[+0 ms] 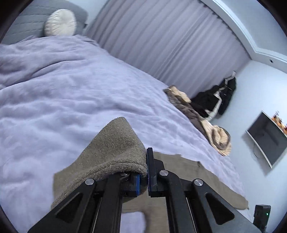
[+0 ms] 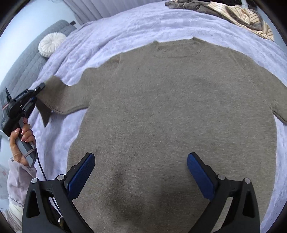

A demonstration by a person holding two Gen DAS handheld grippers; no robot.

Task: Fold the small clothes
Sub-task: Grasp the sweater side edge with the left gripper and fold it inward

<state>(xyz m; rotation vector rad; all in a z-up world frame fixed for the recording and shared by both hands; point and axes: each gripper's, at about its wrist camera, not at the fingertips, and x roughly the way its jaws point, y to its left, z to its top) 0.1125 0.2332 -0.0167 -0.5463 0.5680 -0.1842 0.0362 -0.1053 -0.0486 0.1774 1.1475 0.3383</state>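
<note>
1. Sweater (image 2: 170,111): a taupe, fuzzy knit garment with a round ribbed neckline and short-looking sleeves, plain in colour with no print visible.
2. Location: the sweater lies spread flat on a bed covered by a lavender blanket (image 2: 125,28), and fills most of the right wrist view.
3. Orientation: the neckline points toward the far edge of the bed and the hem lies nearest the right claw (image 2: 140,172). The long axis of the body runs from hem to neckline, away from the right camera; the sleeves extend crosswise to both sides.
4. Left sleeve (image 2: 59,96): its end is lifted off the blanket and drawn outward, with the cuff area folded and hanging at the grip point. In the left wrist view this cloth drapes over one finger in a rounded hump.
5. Left claw (image 1: 146,168): pressed together and pinching the sleeve end. A hand (image 2: 23,143) in a pale fleecy sleeve holds its handle.
6. Right claw: spread wide above the lower body of the sweater, with its blue pads (image 2: 84,170) apart and no cloth between them.
7. Surroundings: a heap of brown and cream striped clothes (image 2: 242,14) lies at the far edge of the bed, well apart from the sweater. A round white cushion (image 2: 51,44) rests against a grey quilted headboard (image 2: 26,71).
</note>
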